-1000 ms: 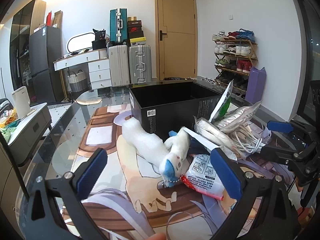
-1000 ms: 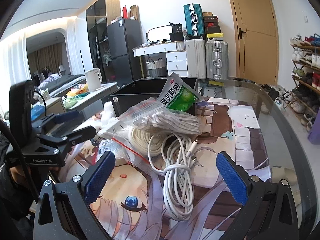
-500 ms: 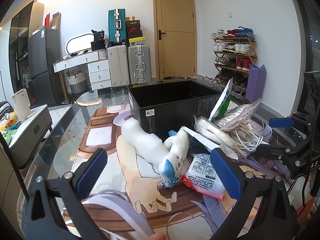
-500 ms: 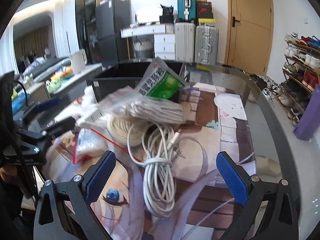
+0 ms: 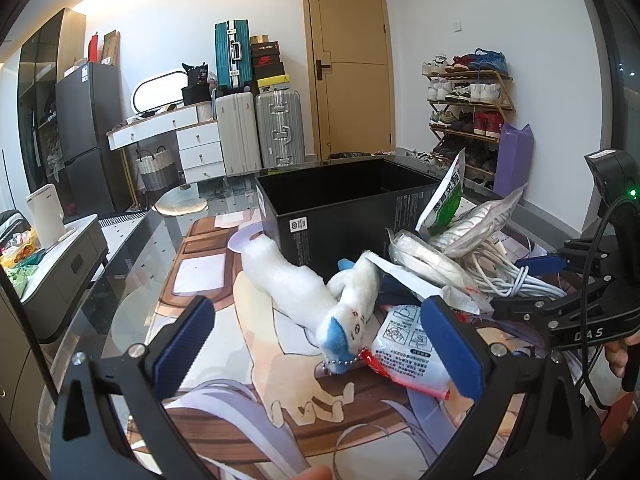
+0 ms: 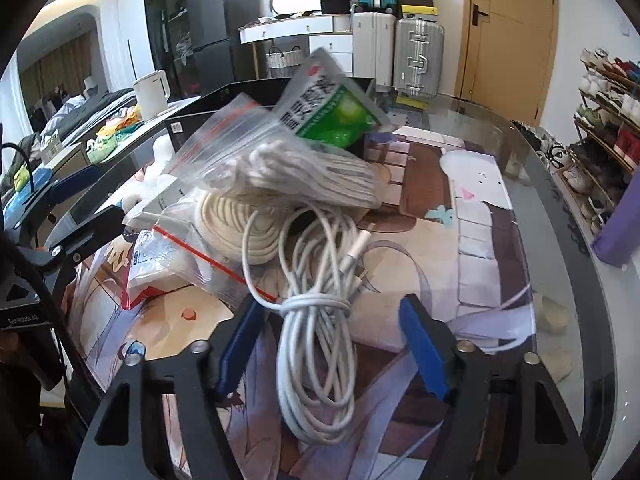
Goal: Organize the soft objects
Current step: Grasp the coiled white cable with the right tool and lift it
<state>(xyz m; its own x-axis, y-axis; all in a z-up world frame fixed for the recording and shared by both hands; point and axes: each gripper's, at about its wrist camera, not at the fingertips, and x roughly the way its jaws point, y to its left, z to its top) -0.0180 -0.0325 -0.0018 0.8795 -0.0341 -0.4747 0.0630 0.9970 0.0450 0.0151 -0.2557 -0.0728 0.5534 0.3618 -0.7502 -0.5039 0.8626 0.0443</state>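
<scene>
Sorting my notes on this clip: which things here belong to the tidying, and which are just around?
Job:
- white cable bundle, between the right gripper pads
- bagged cord
- green sachet
- plush toy
- black box

Around:
- suitcases
- shoe rack
- kettle

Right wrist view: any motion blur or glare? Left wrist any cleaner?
Right wrist view: the green sachet and the zip bag of cord are smeared by motion, the white cable bundle sharper; window light glares off the glass table. Left wrist view: crisp, plush toy in focus, ceiling glow blown out, strong fisheye bending at the edges.
</scene>
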